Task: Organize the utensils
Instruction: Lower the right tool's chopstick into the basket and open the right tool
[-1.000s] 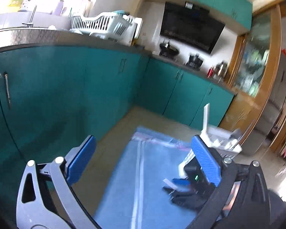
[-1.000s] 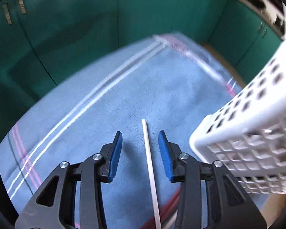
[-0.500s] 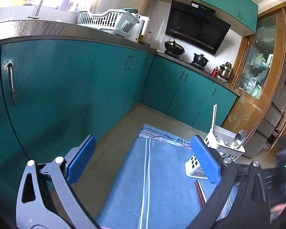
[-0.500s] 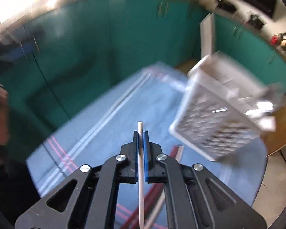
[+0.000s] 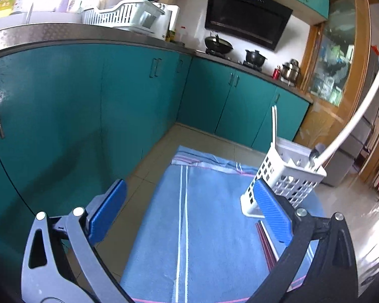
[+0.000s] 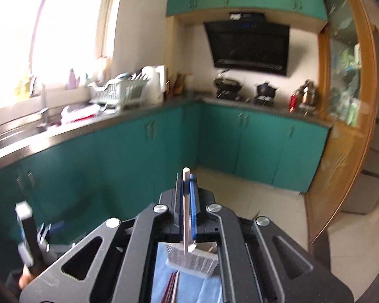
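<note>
White chopstick (image 6: 186, 217) is pinched between the right gripper (image 6: 187, 176) fingers, tip poking just past the pads, lower end angling down over the white perforated basket (image 5: 285, 176). Basket sits near the far right corner of the blue towel (image 5: 209, 227); holds one upright white stick (image 5: 274, 123) and probably a spoon, blurry. Dark red chopsticks (image 5: 265, 242) lie on the towel beside it. Left gripper (image 5: 189, 209) fingers spread, empty.

Left gripper (image 5: 189, 209) grey-and-black arms, blue ribbed jaws, silver screws, right gripper (image 6: 188, 186) seemingly all black
</note>
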The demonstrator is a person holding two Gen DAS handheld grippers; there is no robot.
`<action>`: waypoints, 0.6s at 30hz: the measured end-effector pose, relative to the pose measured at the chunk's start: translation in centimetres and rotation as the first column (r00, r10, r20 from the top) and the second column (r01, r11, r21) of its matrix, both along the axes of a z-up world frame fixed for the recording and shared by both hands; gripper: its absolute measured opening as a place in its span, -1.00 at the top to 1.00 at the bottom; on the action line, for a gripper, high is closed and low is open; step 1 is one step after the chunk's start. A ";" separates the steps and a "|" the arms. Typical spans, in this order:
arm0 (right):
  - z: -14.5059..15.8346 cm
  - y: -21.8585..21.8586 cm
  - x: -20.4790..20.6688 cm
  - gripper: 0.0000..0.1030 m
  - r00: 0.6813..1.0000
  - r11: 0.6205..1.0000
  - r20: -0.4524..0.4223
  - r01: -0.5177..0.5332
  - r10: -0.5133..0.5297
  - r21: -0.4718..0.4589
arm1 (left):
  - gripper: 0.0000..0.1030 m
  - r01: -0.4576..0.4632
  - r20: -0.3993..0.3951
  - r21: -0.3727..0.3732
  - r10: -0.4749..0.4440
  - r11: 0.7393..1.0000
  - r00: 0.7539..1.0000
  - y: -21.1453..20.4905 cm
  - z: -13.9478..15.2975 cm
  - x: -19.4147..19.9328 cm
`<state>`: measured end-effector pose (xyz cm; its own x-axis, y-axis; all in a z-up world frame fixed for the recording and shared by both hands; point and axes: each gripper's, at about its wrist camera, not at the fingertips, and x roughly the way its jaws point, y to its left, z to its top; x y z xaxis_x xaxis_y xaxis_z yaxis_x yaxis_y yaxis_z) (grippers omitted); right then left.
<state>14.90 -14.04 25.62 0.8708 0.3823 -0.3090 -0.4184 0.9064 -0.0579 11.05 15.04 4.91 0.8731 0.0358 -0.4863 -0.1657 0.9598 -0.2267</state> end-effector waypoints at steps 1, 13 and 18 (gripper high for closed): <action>0.0 -0.1 1.5 0.91 1.000 1.000 0.002 0.013 -0.013 -0.001 | -0.92 0.010 -0.012 0.008 -0.010 1.000 1.000 -0.4 -0.3 0.2; -10.4 -0.7 10.5 0.89 0.958 0.994 -0.273 0.103 -0.090 0.034 | -0.92 0.088 -0.072 0.031 -0.086 0.996 0.994 -3.0 -2.0 1.3; -12.3 -2.6 7.8 0.06 0.966 0.987 -0.224 0.147 -0.130 0.058 | -0.92 0.104 -0.081 0.012 -0.103 0.994 0.991 -3.3 -2.3 1.5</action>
